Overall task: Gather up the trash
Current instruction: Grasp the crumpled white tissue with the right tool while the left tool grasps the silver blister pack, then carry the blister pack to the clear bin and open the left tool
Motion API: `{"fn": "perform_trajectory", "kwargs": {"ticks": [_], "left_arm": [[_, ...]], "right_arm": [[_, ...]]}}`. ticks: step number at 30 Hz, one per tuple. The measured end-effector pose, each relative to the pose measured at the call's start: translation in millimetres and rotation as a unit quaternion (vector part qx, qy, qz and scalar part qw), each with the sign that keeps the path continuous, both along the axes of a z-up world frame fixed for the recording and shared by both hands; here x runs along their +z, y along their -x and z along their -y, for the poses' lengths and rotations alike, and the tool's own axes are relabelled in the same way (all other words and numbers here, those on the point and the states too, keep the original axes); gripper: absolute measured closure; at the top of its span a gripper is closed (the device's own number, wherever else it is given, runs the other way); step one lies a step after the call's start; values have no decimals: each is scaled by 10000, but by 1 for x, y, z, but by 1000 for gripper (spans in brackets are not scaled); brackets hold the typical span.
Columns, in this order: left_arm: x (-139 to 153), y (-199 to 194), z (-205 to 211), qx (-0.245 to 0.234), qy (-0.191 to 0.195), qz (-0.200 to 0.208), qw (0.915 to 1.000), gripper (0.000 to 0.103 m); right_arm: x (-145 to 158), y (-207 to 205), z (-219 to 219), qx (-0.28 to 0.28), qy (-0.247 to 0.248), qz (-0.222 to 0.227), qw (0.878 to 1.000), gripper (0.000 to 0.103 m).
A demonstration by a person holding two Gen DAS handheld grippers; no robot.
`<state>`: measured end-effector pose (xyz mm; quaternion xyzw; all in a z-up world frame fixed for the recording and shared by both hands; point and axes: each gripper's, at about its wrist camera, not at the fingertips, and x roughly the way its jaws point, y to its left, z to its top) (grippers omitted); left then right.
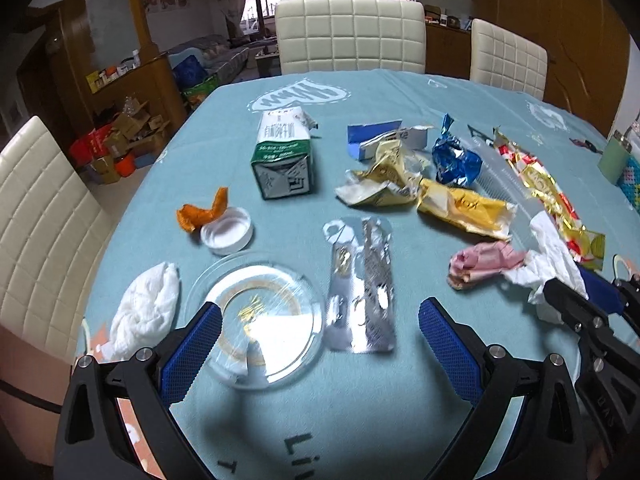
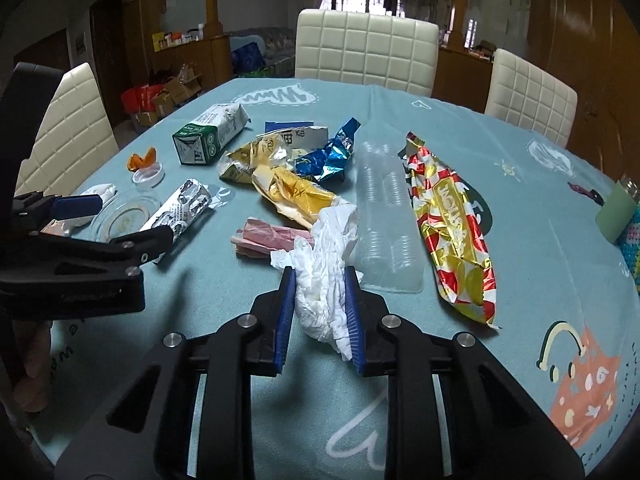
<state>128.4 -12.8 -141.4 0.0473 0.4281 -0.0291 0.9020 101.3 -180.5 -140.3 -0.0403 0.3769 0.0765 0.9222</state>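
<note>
My right gripper (image 2: 320, 276) is shut on a crumpled white tissue (image 2: 324, 264) lying on the blue tablecloth (image 2: 224, 304). My left gripper (image 1: 320, 308) is open and hangs over a clear plastic lid (image 1: 256, 320) and a silver foil wrapper (image 1: 360, 280), touching neither. Further back lie a green-and-white milk carton (image 1: 282, 156), an orange peel (image 1: 204, 210), a white cap (image 1: 228, 232), a second white tissue (image 1: 148, 304), gold wrappers (image 1: 464, 204), a blue foil wrapper (image 1: 456, 160) and a pink wrapper (image 1: 484, 262). A clear plastic tray (image 2: 384, 216) and a red-gold bag (image 2: 452, 224) lie right of the held tissue.
Cream padded chairs (image 2: 366, 48) stand around the table at the far side and at the left (image 1: 36, 216). A green cup (image 2: 614, 212) sits near the right edge. Boxes and bags (image 1: 120, 140) are piled on the floor beyond the table's left side.
</note>
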Motion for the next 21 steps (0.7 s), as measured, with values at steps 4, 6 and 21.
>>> {"fn": "perform_trajectory", "kwargs": {"ticks": [4, 6, 21], "left_arm": [[0, -7, 5, -150, 154, 4, 9998, 48], [-5, -11, 8, -294, 207, -158, 9992, 66], [26, 22, -22, -318, 567, 387, 9971, 97]], "right_arm": [[-5, -3, 3, 6, -100, -115, 9999, 77], [-7, -5, 5, -11, -183, -162, 9997, 77], [12, 13, -7, 106, -161, 74, 9998, 77]]}}
